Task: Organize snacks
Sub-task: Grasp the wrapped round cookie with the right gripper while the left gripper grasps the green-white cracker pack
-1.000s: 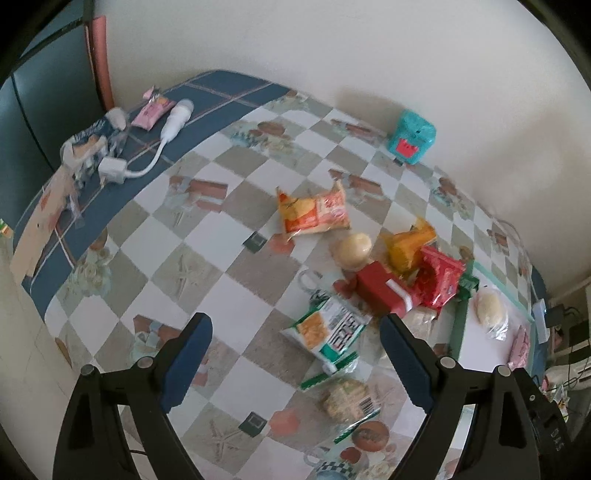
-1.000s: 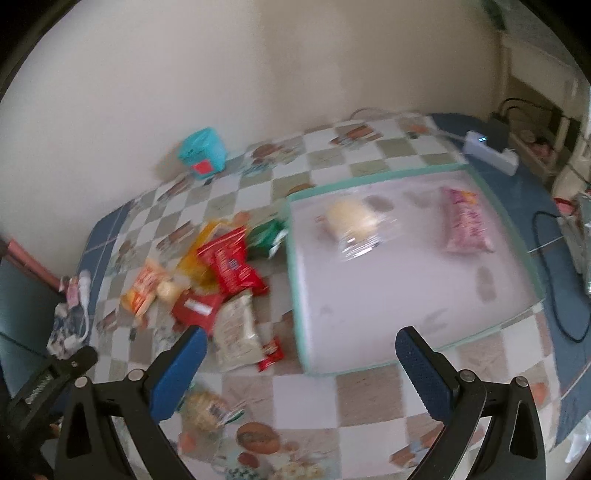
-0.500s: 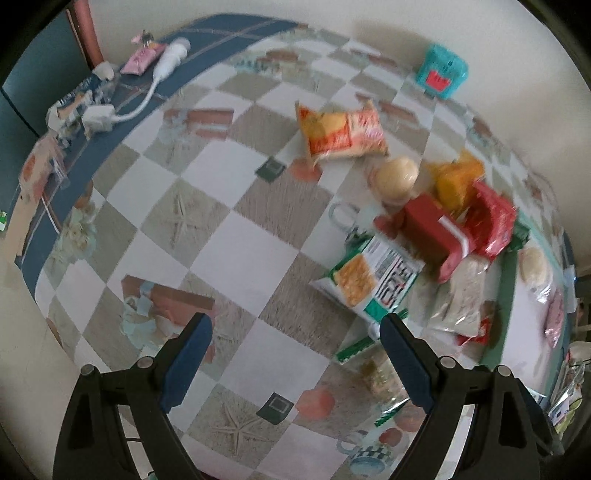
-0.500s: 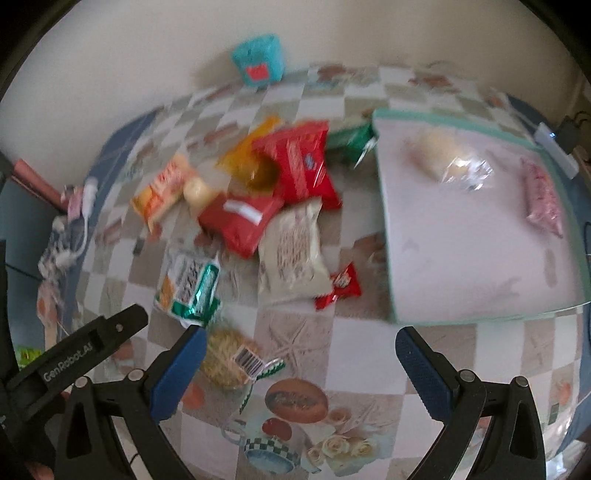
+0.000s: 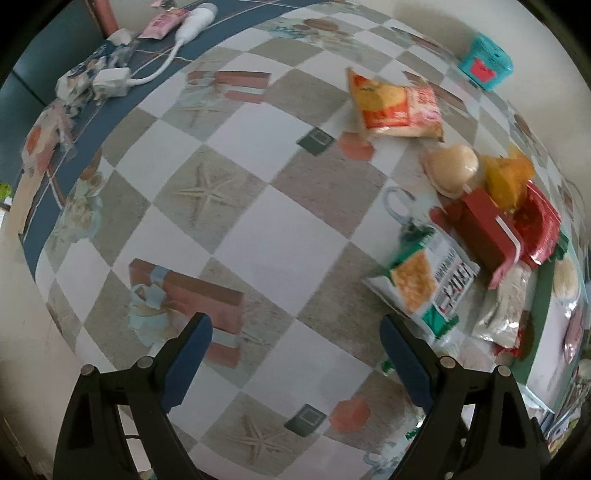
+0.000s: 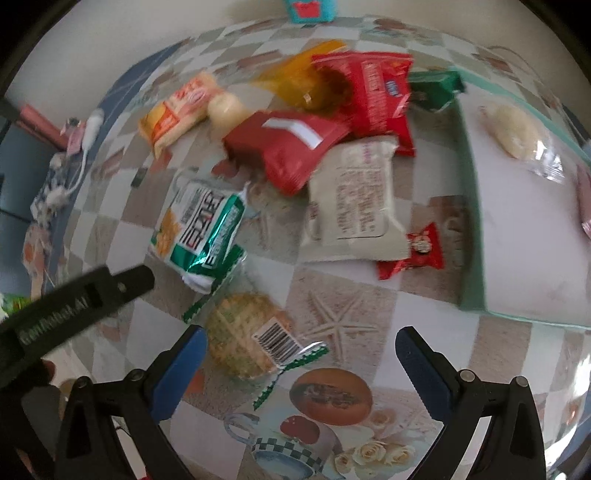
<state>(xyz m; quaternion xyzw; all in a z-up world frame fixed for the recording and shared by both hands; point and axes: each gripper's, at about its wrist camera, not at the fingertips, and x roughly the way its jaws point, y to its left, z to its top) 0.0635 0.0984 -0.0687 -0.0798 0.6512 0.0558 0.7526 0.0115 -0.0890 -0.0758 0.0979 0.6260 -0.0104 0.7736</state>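
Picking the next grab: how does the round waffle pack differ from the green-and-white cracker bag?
The waffle pack is round, in clear wrap with a barcode; the cracker bag is oblong, printed and opaque. The waffle pack lies near the right gripper, partly between its open jaws; the cracker bag lies farther back. Both lie off the tray.

Table [image 5: 258,251] covered in a checkered grey-and-white cloth with starfish, gift-box and teacup prints and a blue border, pushed against a plain cream wall [image 6: 110,33], dark blue panel [image 5: 22,85] at left, soft daylight.
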